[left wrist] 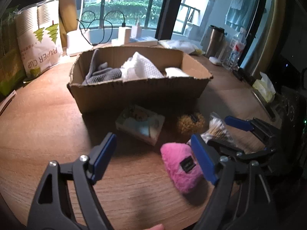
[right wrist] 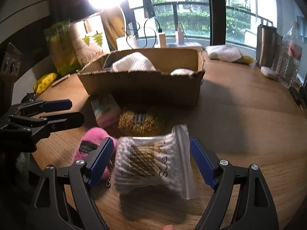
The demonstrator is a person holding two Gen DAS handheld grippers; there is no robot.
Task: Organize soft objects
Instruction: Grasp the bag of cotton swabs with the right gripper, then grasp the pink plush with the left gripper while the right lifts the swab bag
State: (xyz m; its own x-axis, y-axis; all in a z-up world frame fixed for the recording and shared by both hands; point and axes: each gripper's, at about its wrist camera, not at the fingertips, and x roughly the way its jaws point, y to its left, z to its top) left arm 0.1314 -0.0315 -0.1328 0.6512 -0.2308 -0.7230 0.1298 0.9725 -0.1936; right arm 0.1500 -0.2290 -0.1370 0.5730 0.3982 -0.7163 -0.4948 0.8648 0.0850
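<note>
A cardboard box (left wrist: 138,90) (right wrist: 142,88) on the wooden table holds grey and white cloths (left wrist: 103,72). In front of it lie a tissue pack (left wrist: 141,124) (right wrist: 105,111), a tan fuzzy pouch (left wrist: 190,122) (right wrist: 140,122), a pink fuzzy pouch (left wrist: 180,168) (right wrist: 90,145) and a zip bag of cotton swabs (right wrist: 153,161) (left wrist: 218,130). My left gripper (left wrist: 153,159) is open, the pink pouch beside its right finger. My right gripper (right wrist: 151,159) is open with the swab bag between its fingers; it also shows in the left wrist view (left wrist: 238,124).
A paper cup bag (left wrist: 40,38) and green packs (right wrist: 59,49) stand at the back left. Chargers and cables (left wrist: 122,32) sit behind the box. A steel flask (left wrist: 214,40), water bottle (left wrist: 236,46), white cloth (right wrist: 226,53) and tissue box (left wrist: 264,88) are on the right.
</note>
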